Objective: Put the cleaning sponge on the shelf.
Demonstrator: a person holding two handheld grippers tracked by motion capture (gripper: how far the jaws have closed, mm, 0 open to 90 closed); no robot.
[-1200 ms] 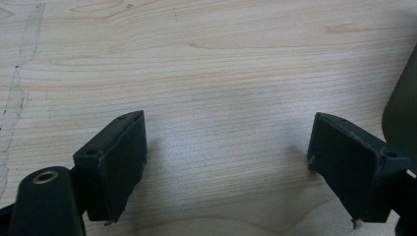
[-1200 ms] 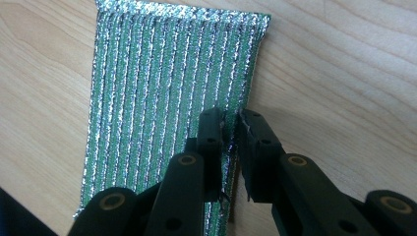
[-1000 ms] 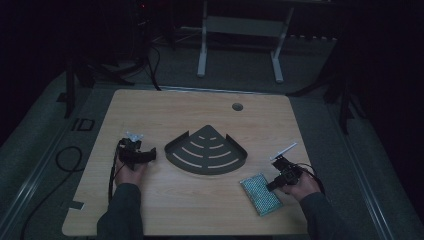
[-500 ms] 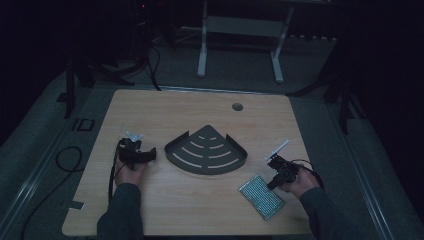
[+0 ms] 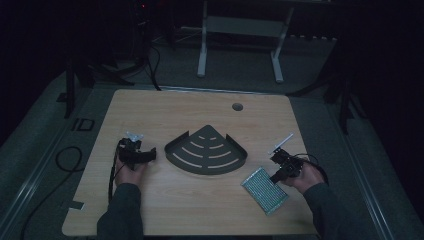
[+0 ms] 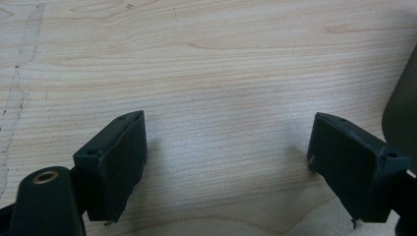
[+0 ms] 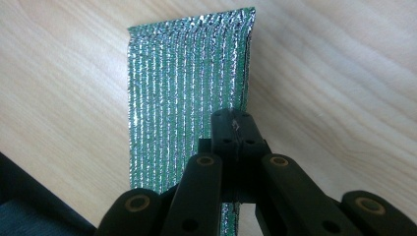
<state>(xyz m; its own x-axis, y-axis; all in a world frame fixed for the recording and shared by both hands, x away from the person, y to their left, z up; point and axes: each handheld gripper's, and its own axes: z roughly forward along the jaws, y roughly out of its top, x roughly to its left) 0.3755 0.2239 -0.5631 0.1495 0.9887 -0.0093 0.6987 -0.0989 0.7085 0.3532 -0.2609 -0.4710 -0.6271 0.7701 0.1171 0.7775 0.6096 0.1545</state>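
Right gripper [image 7: 233,129] clamped on the near edge of the foil pad [image 7: 189,83], at five o'clock from the corner shelf [image 5: 206,152]. Probably light and floppy (crinkly, slippery); best pinched at that edge.

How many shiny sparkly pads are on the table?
1. The shiny pad lies near the table's front right corner, beside the dark shelf tray, pinched by the right gripper.

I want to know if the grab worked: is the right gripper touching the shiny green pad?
Touching. In the right gripper view the right gripper has its jaws shut on the near edge of the shiny green pad.
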